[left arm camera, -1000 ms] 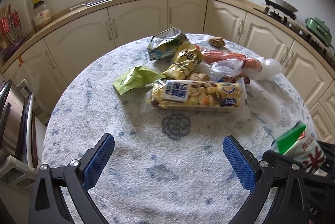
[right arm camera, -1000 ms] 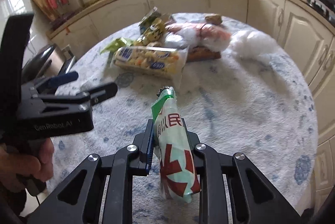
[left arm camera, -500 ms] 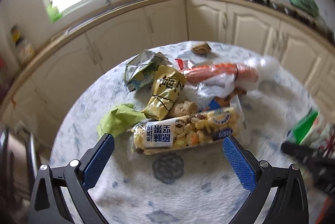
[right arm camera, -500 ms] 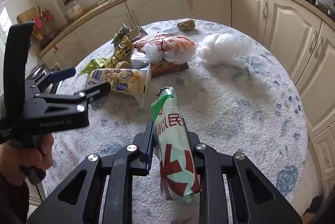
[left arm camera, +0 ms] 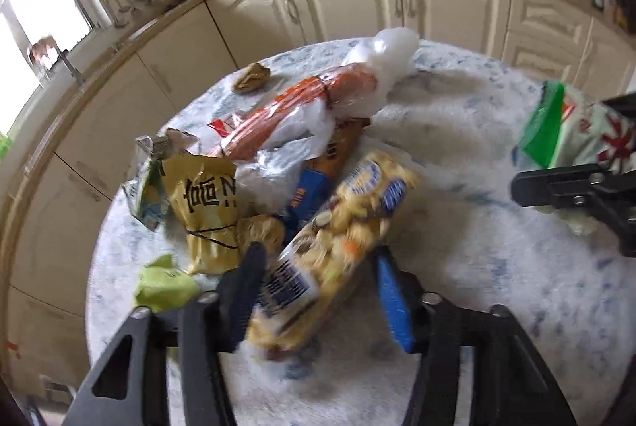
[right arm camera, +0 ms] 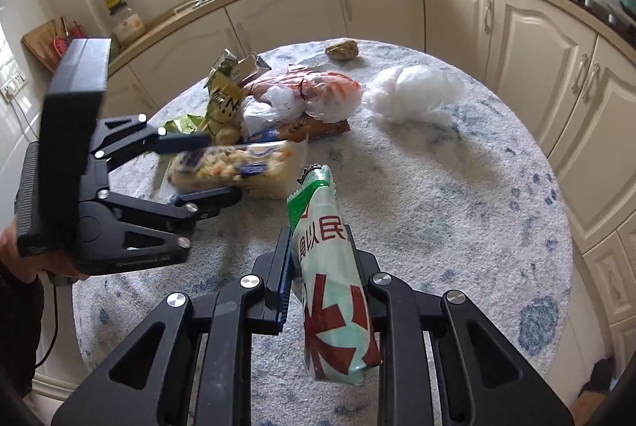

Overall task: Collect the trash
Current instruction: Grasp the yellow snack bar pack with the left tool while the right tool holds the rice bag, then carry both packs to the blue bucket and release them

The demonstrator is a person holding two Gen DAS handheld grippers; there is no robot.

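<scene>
A yellow snack packet point(left arm camera: 338, 227) lies at the near edge of the trash pile on the round table point(right arm camera: 437, 207). My left gripper point(left arm camera: 318, 255) has rolled onto its side and its jaws are closing, with this packet point(right arm camera: 234, 163) between them and both fingers against it. My right gripper point(right arm camera: 322, 247) is shut on a green, white and red packet point(right arm camera: 334, 286) held upright above the cloth. In the left wrist view that packet point(left arm camera: 576, 131) and the right gripper's fingers point(left arm camera: 556, 185) show at the right edge. A hand point(right arm camera: 24, 251) holds the left gripper's handle.
The pile also holds an orange bag point(left arm camera: 310, 100), a yellow packet with black print point(left arm camera: 206, 195), a lime wrapper point(left arm camera: 163, 281), a crushed carton point(left arm camera: 147, 183) and clear plastic. A white plastic bag point(right arm camera: 413, 92) and a brown lump point(right arm camera: 342, 49) lie further back. Cream cabinets ring the table.
My left gripper moved forward to the yellow snack packet, rolled sideways, and its jaws narrowed from wide open onto it. The right gripper kept its packet and barely shifted.
</scene>
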